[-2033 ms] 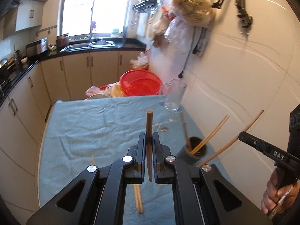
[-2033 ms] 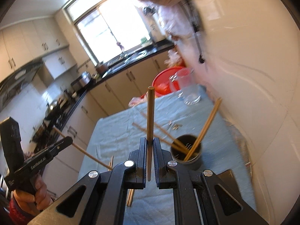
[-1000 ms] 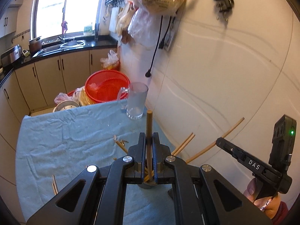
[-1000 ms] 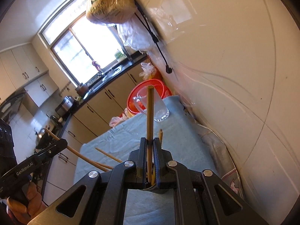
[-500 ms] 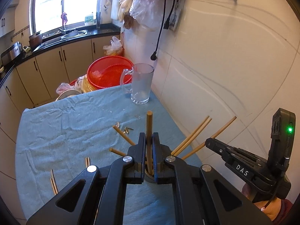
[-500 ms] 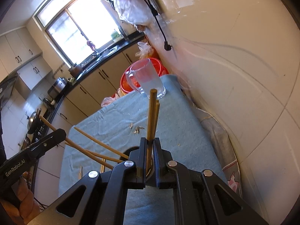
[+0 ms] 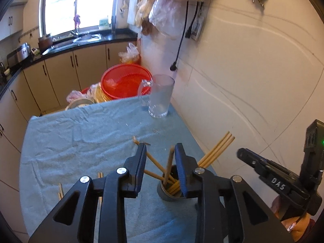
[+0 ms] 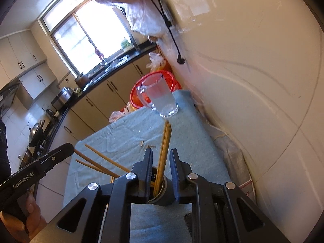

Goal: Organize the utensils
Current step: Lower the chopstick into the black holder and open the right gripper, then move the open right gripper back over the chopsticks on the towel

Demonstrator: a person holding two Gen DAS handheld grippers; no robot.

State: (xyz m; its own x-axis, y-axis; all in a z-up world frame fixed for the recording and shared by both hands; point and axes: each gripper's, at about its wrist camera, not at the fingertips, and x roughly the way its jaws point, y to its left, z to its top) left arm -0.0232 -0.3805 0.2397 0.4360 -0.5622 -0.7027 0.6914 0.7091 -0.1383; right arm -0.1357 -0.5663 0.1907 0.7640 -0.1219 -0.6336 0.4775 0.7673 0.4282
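Wooden chopsticks (image 7: 169,168) are stood leaning in the dark holder cup (image 7: 169,193). Left gripper (image 7: 160,169) and right gripper (image 8: 161,171) are held spread, empty, astride that cup. 2 loose chopsticks (image 7: 60,191) are left beside it.

The left gripper (image 7: 160,151) and right gripper (image 8: 161,158) hover side by side, jaws parted, gripping nothing, each held in a hand (image 8: 30,220).

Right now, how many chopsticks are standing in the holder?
6 in the holder: three bunched chopsticks lean toward the wall, one near-upright chopstick, two slanting chopsticks lean away from it. The left gripper may hide more.
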